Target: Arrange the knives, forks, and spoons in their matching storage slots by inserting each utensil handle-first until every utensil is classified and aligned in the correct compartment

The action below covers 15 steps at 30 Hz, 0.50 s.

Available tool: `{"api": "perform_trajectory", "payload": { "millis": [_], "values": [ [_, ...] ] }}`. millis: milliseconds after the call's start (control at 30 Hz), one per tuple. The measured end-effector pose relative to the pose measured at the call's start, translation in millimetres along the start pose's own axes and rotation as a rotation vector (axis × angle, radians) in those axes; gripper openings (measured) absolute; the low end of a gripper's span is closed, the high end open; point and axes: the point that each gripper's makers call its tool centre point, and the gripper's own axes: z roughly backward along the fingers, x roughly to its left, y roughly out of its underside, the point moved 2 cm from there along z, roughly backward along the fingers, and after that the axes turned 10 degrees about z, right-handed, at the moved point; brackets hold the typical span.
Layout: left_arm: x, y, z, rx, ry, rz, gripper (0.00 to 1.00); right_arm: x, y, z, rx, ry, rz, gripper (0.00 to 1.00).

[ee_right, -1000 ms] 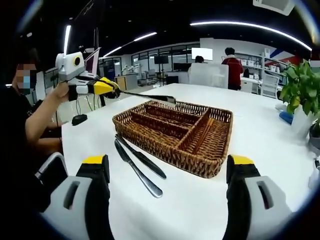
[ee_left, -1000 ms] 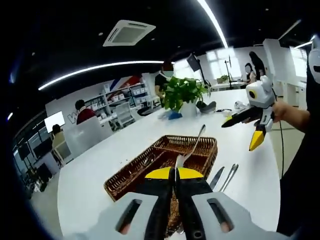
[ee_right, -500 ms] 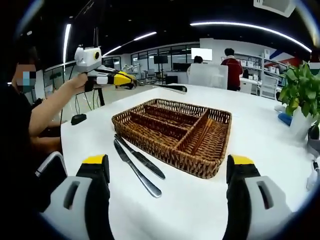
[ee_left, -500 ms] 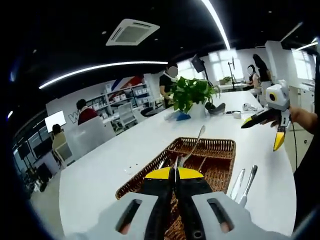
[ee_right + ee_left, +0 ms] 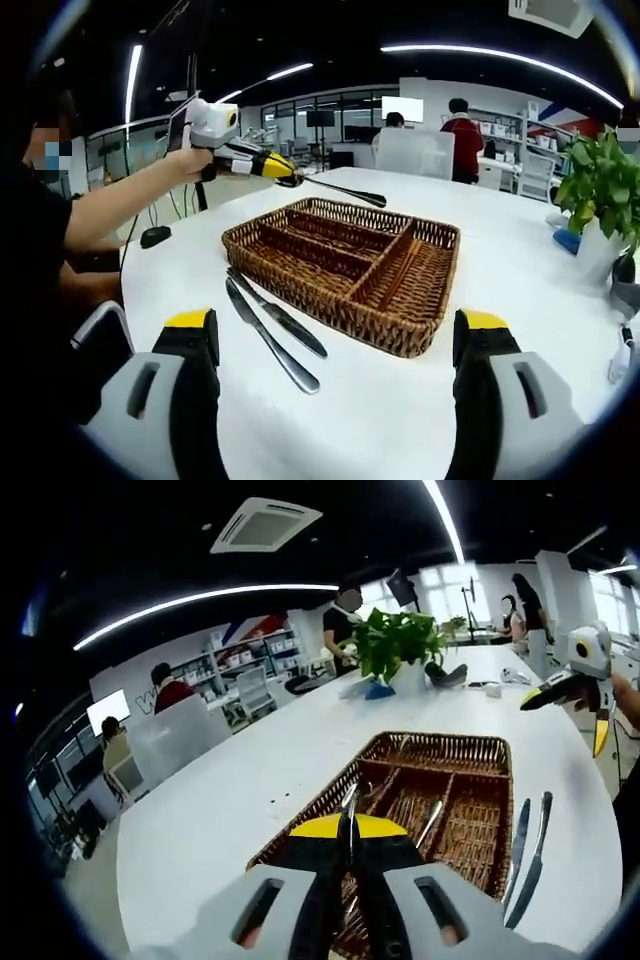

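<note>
In the right gripper view the left claw (image 5: 283,176) sits in the upper left of the frame, closed on a long utensil (image 5: 340,189) that sticks out level over the far rim of the wicker tray (image 5: 345,262), its free end out over the tray as the task's handle-first insertion needs; whether it is a fork or a spoon is too small to tell. In the left gripper view that same claw (image 5: 348,832) rises from the bottom centre with its yellow tips pinched together on the thin metal shaft, the tray (image 5: 430,795) right ahead and some cutlery already lying in its middle compartments. Two knives (image 5: 272,330) wait side by side on the white tabletop (image 5: 560,330) just beside the tray's near edge, probably staged for later picking. The right claw (image 5: 335,345) stands wide and empty at the bottom of its own view, held back, likely to leave the tray free.
</note>
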Motion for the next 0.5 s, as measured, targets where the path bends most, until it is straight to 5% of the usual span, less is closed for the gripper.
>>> {"api": "perform_trajectory", "payload": {
  "millis": [500],
  "values": [
    [24.0,21.1,-39,0.162,0.017,-0.002,0.01,-5,3.4,1,0.012,0.01,0.0,1.0]
  ]
}}
